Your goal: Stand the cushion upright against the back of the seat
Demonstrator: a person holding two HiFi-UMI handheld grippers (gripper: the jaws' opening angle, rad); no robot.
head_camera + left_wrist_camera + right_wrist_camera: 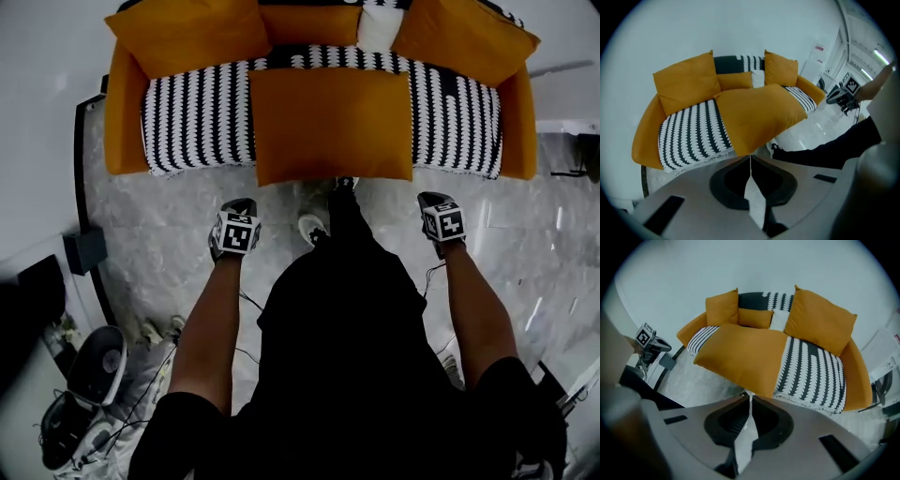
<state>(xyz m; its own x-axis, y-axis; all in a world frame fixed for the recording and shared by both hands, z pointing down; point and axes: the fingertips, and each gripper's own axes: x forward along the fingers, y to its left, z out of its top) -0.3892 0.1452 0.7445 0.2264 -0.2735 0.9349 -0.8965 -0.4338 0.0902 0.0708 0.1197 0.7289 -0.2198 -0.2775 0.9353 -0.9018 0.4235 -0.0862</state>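
Cushion (330, 124), large, rectangular and of plain orange cloth, is seen lying flat on the middle of the seat, its front edge hanging over the seat's front. Four further cushions are counted along the back of the sofa (124, 112): two big orange ones, the left back cushion (187, 33) and the right back cushion (464, 37), leaning in the corners, with a smaller orange cushion (309, 23) and a small white cushion (378, 26) between them. The seat cover (197, 112) is patterned in wavy black and white stripes. Two tongs are held over the grey marbled floor (150, 272), short of the sofa. The left gripper (240, 202) and the right gripper (434, 198) are both closed, jaws pressed together with nothing between them. One black-and-white marker cube is carried on each.
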